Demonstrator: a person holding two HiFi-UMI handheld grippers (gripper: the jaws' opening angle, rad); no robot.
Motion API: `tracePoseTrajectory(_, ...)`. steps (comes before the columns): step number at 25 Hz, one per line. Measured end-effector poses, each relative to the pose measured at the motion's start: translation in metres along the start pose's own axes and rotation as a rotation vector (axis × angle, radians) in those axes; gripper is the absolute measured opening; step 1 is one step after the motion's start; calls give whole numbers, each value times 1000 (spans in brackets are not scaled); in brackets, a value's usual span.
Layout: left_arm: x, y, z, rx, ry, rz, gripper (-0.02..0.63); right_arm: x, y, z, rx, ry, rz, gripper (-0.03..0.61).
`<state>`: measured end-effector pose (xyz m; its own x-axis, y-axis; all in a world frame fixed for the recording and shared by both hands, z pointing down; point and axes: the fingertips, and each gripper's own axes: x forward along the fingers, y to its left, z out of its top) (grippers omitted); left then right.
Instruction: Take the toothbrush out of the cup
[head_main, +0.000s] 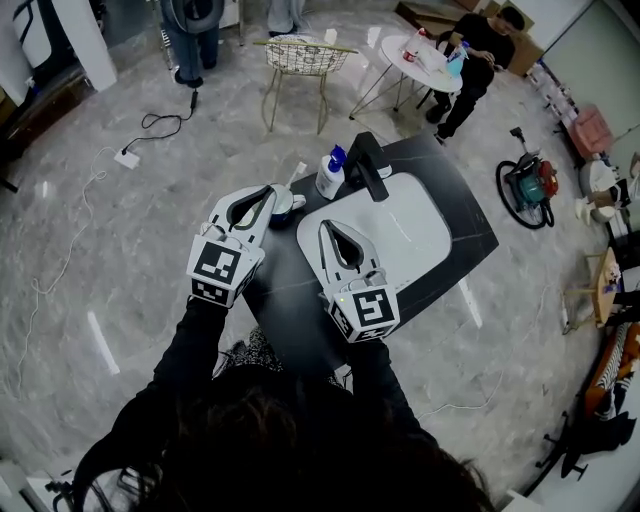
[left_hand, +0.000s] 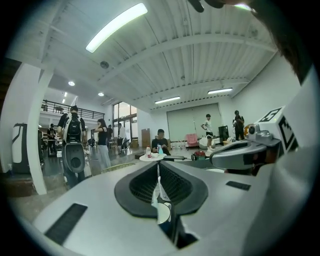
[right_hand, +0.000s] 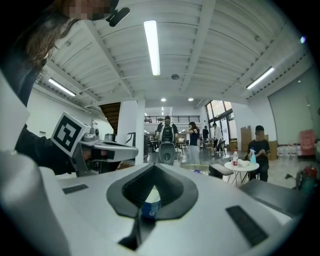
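Head view shows the toothbrush (head_main: 298, 172) standing in the cup (head_main: 285, 206) on the counter (head_main: 470, 235). The left gripper (head_main: 267, 190), jaws pressed together and empty, sits just beside the cup, probably lining up. The right gripper (head_main: 331, 226), also closed, hovers over the sink (head_main: 420, 230), clear of the way.

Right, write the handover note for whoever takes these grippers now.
Left gripper: fingers shut, empty, tips right by the cup.
Right gripper: fingers shut, empty, over the near end of the sink.
Things: the cup stands on the dark counter, left of the sink and near the blue-and-white bottle. The toothbrush sticks up out of the cup.
Done: nothing gripped yet.
Left: open a gripper, grip the toothbrush, lift it out of the cup.
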<state>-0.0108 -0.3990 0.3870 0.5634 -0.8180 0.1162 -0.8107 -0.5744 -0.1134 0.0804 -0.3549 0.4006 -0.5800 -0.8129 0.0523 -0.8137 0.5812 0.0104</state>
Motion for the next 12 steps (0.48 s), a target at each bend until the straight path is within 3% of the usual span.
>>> tracePoseTrajectory(4,19,8,-5,28,39,-56,13,7,-9,-3,7,10,-25,5)
tracePoseTrajectory(8,40,7,-22,44,137,-160,139,11,-14,-10,13,27,-37,5)
tracePoseTrajectory(12,60,7,-35,85,213,-223,160,11,-17,-16,22,41,-50,5)
